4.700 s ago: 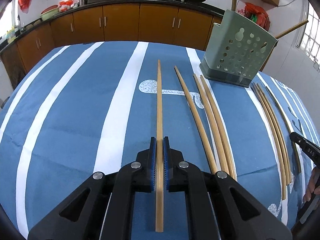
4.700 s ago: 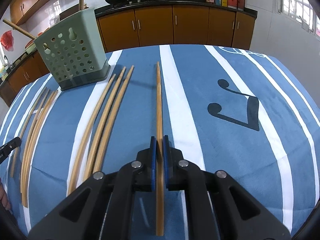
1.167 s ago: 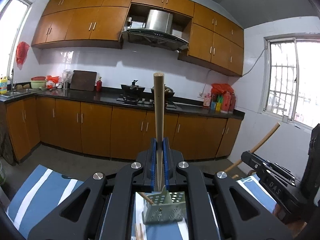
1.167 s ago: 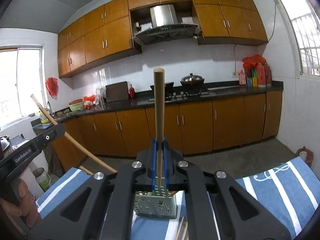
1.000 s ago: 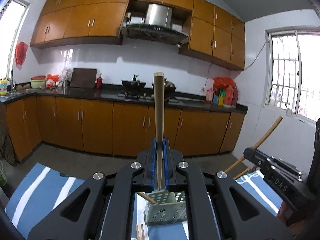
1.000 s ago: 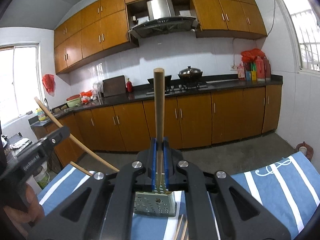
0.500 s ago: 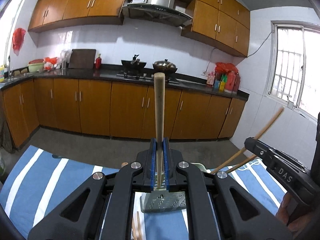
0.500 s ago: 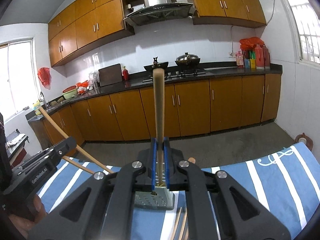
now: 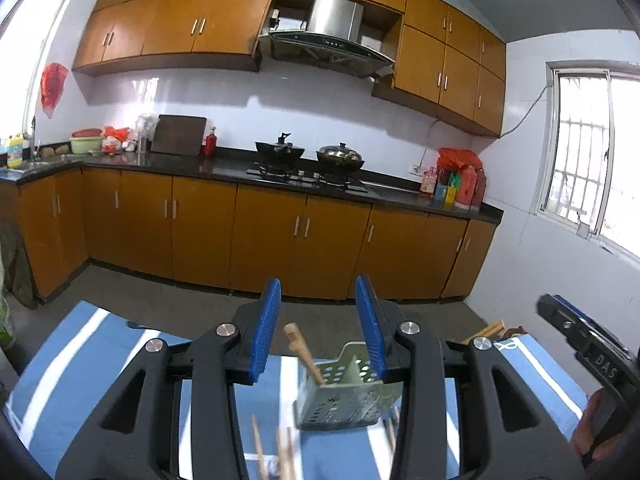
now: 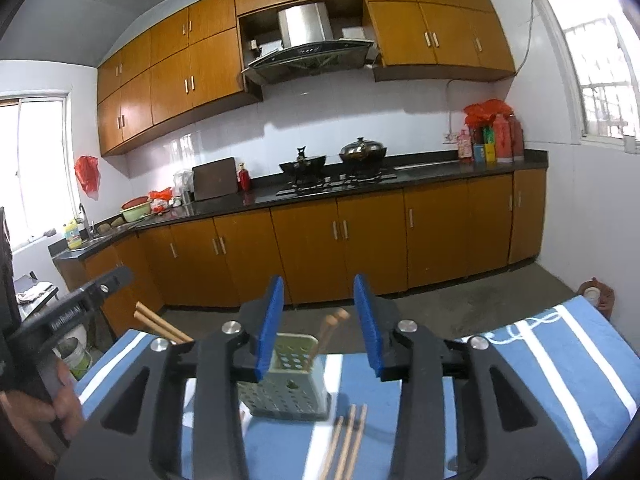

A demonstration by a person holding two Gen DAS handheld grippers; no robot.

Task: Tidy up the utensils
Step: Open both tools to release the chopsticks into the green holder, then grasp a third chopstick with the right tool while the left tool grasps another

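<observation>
Left tool (image 9: 317, 330), right tool (image 10: 318, 326): jaws apart, empty, above perforated green plastic holder (image 10: 286, 394) containing wooden chopsticks (image 10: 332, 330). Step: release. Next: collect loose chopsticks (image 10: 346, 440) from striped blue table (image 10: 540, 368).

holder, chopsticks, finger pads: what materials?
Holder: likely matte plastic, pale green, moulded with punched round holes.
Chopsticks: look like wood or bamboo, tan, unpainted.
Finger pads: blue, finely ribbed, probably rubber or soft plastic.
</observation>
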